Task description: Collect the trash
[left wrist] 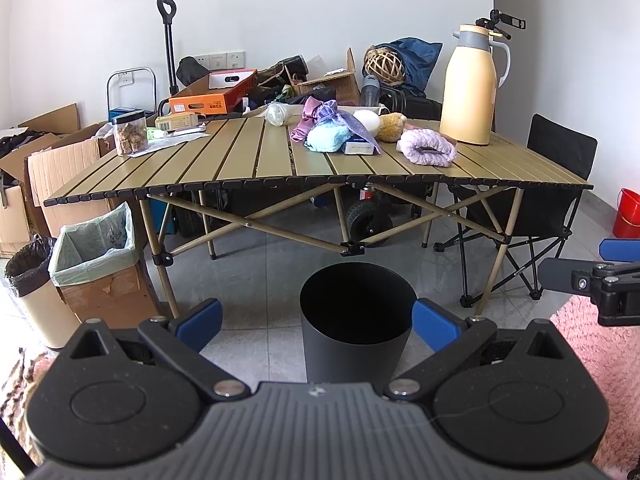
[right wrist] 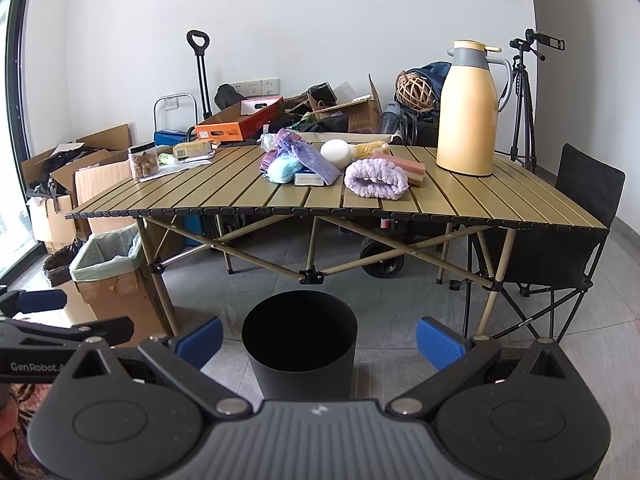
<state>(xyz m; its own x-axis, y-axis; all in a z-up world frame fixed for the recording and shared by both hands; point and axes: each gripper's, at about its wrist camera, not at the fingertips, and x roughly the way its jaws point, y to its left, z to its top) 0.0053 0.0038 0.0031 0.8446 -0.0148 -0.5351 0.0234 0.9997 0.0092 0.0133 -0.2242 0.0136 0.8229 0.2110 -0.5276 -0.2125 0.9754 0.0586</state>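
On the floor at the left stand a cream bin [left wrist: 30,280] with a dark liner and a cardboard box [left wrist: 100,256] lined with a pale green bag; what they hold cannot be seen. On the slatted surface [left wrist: 248,160], near its far left corner, a clear jar [left wrist: 130,134] with a black lid stands upright, full of brown pieces. Toward the middle of the far edge lies a crumpled white wad [left wrist: 277,114], then a heap of purple and blue cloths [left wrist: 332,128]. A yellow jug [left wrist: 472,88] stands upright by the far right corner. The black bucket [left wrist: 356,320] sits upright on the floor before the near edge, mouth up, interior too dark to read. The left gripper [left wrist: 316,322] has its jaws spread wide, holding nothing; the right gripper [right wrist: 318,340] likewise gapes unloaded.
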